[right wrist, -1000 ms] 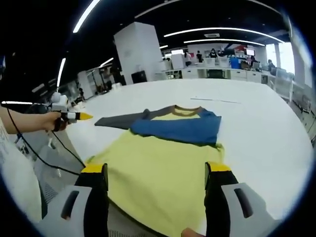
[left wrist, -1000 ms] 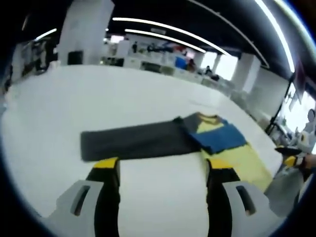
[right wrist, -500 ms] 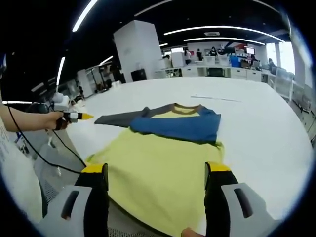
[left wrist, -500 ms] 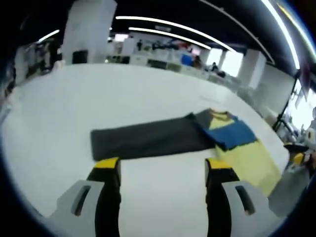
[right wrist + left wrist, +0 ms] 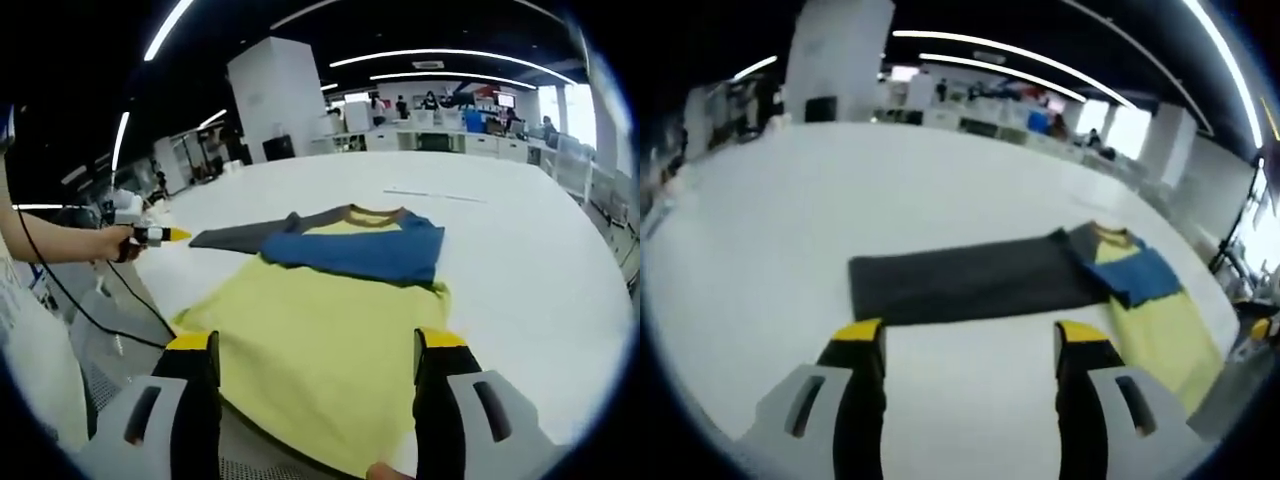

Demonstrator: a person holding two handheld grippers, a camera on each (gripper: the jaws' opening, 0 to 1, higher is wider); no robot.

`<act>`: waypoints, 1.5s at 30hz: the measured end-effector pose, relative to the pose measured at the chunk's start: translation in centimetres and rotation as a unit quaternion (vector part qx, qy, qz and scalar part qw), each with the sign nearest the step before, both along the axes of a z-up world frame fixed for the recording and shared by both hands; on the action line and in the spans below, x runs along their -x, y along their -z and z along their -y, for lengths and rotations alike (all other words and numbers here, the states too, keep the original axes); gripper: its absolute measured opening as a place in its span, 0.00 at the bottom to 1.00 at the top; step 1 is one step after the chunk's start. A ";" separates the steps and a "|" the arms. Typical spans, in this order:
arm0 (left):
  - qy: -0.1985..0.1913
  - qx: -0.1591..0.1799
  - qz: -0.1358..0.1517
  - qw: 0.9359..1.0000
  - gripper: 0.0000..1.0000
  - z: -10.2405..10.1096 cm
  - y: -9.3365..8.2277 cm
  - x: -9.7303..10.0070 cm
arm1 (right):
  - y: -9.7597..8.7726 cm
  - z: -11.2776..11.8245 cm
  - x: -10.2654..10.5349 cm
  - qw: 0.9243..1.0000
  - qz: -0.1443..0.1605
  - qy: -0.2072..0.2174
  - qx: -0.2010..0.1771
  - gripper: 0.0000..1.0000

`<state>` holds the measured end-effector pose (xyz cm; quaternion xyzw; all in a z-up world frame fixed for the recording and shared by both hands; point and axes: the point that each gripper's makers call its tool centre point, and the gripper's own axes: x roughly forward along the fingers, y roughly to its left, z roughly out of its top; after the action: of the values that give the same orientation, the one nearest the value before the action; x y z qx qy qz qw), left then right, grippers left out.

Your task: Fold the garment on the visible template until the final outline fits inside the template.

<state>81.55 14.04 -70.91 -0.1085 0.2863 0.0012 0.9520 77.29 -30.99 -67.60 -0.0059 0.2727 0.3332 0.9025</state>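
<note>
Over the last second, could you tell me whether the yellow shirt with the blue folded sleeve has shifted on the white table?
No. The yellow shirt sits as before against the white table's near edge.

I am seeing soft, matt cloth in the garment [image 5: 330,330]: its yellow body is lying smooth with few creases, the blue sleeve [image 5: 365,252] folded across it is looking slightly thicker, and the grey sleeve [image 5: 970,285] is reading as dull, flat fabric. The white table [image 5: 840,190] is looking smooth and faintly sheened under the ceiling lights. My left gripper [image 5: 970,345] and right gripper [image 5: 318,352] are showing hard plastic, pale grey shells and matt black jaws with yellow tips.
</note>
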 end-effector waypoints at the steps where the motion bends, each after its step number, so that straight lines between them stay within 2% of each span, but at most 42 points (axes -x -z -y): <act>1: -0.001 -0.001 0.000 1.000 0.65 -0.1 0.1 0.0 | 0.0 0.0 0.0 1.000 -0.001 0.002 -0.002 0.79; 4: -0.006 -0.002 -0.002 1.000 0.65 -0.7 0.3 -0.2 | -0.2 0.4 -0.2 1.000 -0.001 0.013 -0.008 0.78; 7: -0.029 0.006 0.006 1.000 0.68 -1.7 0.4 -0.7 | -0.3 0.8 -0.3 1.000 -0.004 0.022 -0.010 0.78; 12: -0.046 0.008 -0.002 0.999 0.68 -2.6 1.1 -1.0 | -0.7 1.5 -0.6 0.999 -0.007 0.043 -0.025 0.77; 25: -0.050 0.007 -0.013 0.999 0.67 -3.2 2.2 -1.9 | -0.2 2.1 -0.3 0.999 -0.018 0.048 -0.017 0.77; 34: -0.062 0.024 -0.024 0.997 0.67 -4.0 3.6 -2.3 | 0.0 1.8 -0.2 0.998 -0.026 0.047 -0.018 0.76; 45: -0.065 0.035 -0.029 0.997 0.66 -4.0 4.4 -2.6 | 0.1 1.5 -0.2 0.998 -0.030 0.050 -0.021 0.76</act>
<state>84.10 18.03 -75.26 -0.1597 0.3059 0.0561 0.9369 77.48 -32.46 -67.74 0.0364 0.2929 0.2936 0.9092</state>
